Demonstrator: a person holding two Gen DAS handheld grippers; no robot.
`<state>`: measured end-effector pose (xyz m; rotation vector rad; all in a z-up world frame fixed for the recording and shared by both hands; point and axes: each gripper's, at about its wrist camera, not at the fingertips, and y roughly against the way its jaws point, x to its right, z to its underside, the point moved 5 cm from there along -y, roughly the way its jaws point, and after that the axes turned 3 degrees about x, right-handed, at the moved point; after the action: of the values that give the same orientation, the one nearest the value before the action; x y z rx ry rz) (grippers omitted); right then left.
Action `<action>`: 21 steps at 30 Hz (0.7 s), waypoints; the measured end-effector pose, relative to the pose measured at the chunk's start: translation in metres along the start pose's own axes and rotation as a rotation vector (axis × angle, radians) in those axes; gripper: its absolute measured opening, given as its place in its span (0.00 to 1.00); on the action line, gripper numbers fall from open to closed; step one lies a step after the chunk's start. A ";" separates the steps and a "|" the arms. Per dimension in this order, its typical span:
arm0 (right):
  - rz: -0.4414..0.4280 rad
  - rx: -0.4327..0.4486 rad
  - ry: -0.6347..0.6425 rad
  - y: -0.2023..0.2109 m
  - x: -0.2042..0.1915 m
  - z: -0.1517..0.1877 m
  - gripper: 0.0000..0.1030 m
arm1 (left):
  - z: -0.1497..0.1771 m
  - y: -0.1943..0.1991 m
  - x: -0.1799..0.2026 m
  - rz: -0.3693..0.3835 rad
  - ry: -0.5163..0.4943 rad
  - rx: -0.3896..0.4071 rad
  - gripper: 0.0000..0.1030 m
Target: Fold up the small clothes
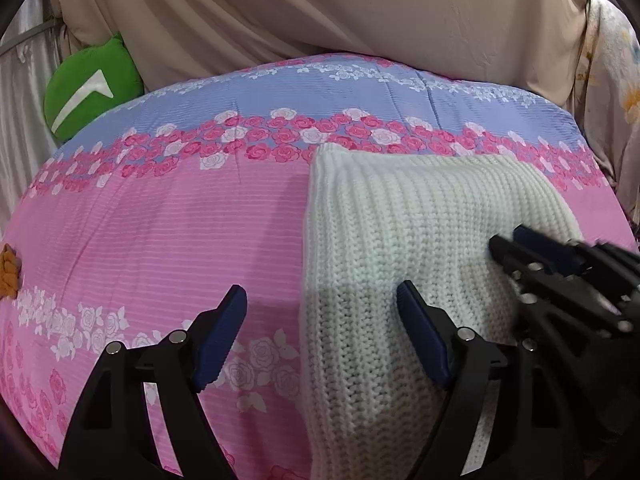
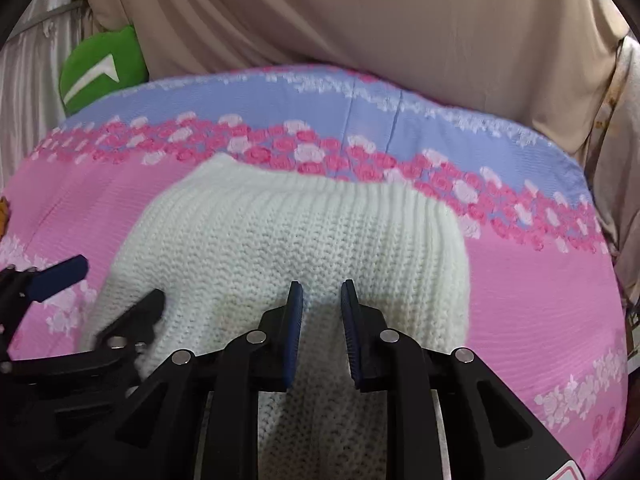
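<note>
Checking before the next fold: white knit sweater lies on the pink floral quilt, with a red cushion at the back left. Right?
Not quite: the cushion is green, not red, as the left wrist view shows. The sweater does lie on the quilt.

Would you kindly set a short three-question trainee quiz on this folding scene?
1. True or false: the white knit lies on a floral quilt.
2. Which gripper has wider jaws: left gripper or right gripper?
3. What colour is the cushion at the quilt's far left corner?

Key: 1 true; 2 left; 3 green.
</note>
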<state>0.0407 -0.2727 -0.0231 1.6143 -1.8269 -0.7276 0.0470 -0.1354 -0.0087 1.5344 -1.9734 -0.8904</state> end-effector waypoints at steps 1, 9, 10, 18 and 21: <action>-0.013 -0.006 -0.005 -0.002 0.001 0.000 0.20 | 0.000 0.000 -0.001 0.010 0.005 0.001 0.73; 0.020 0.051 -0.067 0.042 0.030 0.012 0.27 | -0.005 0.016 -0.013 -0.001 0.029 0.025 0.73; 0.032 0.024 -0.062 0.036 0.035 0.019 0.27 | -0.004 0.015 -0.012 -0.005 0.022 0.023 0.73; 0.052 0.058 -0.072 0.057 0.041 0.032 0.37 | -0.002 0.025 -0.003 -0.035 -0.022 0.032 0.73; 0.052 -0.028 -0.097 0.031 0.052 0.053 0.47 | 0.000 0.026 -0.003 -0.034 -0.020 0.025 0.73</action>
<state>-0.0239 -0.3197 -0.0326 1.5325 -1.9110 -0.8177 0.0308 -0.1286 0.0106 1.5825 -1.9853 -0.9016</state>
